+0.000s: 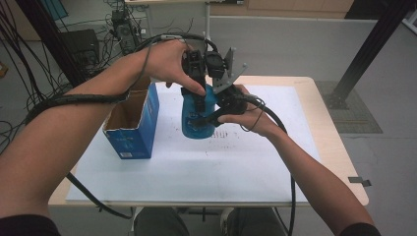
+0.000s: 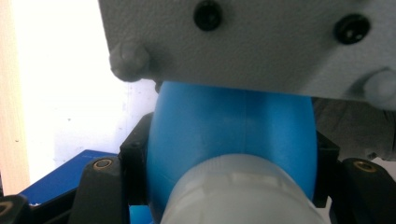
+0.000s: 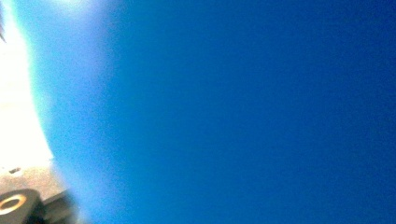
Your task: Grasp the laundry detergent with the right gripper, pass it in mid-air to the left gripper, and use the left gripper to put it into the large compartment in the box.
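At frame centre, above the white worktop [image 1: 162, 182], both tongs clamp the blue bottle [image 1: 196, 120]—left tongs [image 1: 199, 101] on its shoulder by the white cap [image 2: 243, 196], right tongs [image 1: 216, 115] on its body—probably uncapping; next, twisting the cap while steadying the body.

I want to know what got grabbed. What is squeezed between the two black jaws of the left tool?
A blue bottle with a pale cap sits between the left tool's jaws, seen in the left gripper view.

blue bottle [image 2: 233, 135] with white cap [image 2: 238, 191] between black jaws
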Demonstrator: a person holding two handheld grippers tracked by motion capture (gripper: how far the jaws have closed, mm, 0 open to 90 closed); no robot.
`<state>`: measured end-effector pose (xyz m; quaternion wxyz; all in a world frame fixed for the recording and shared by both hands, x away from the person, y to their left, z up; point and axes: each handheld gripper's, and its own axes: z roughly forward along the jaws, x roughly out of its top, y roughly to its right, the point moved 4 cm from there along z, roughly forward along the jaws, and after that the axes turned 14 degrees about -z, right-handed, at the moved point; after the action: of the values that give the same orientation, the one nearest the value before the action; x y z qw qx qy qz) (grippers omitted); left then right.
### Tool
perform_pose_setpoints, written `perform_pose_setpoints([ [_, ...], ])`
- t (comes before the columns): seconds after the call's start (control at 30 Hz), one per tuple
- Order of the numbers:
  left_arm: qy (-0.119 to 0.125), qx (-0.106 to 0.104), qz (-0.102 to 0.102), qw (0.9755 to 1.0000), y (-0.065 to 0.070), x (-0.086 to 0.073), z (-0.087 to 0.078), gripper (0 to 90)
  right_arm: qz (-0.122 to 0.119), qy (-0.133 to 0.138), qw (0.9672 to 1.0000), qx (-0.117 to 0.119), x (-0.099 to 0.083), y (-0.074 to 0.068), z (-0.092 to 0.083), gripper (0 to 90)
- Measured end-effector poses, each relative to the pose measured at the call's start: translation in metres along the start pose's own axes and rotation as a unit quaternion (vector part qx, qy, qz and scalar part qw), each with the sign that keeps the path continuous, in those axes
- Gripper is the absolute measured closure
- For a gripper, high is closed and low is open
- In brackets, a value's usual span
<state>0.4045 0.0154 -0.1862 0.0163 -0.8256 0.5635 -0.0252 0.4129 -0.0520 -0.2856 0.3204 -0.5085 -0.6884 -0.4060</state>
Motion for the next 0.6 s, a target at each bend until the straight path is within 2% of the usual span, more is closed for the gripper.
perform_pose_setpoints([
  [0.6, -0.002, -0.002, -0.001, 1.0, 0.0003, 0.0, -0.0002, 37.9, 0.001, 0.002, 1.0, 0.002, -0.0002, -0.0001, 0.0002, 41.8],
])
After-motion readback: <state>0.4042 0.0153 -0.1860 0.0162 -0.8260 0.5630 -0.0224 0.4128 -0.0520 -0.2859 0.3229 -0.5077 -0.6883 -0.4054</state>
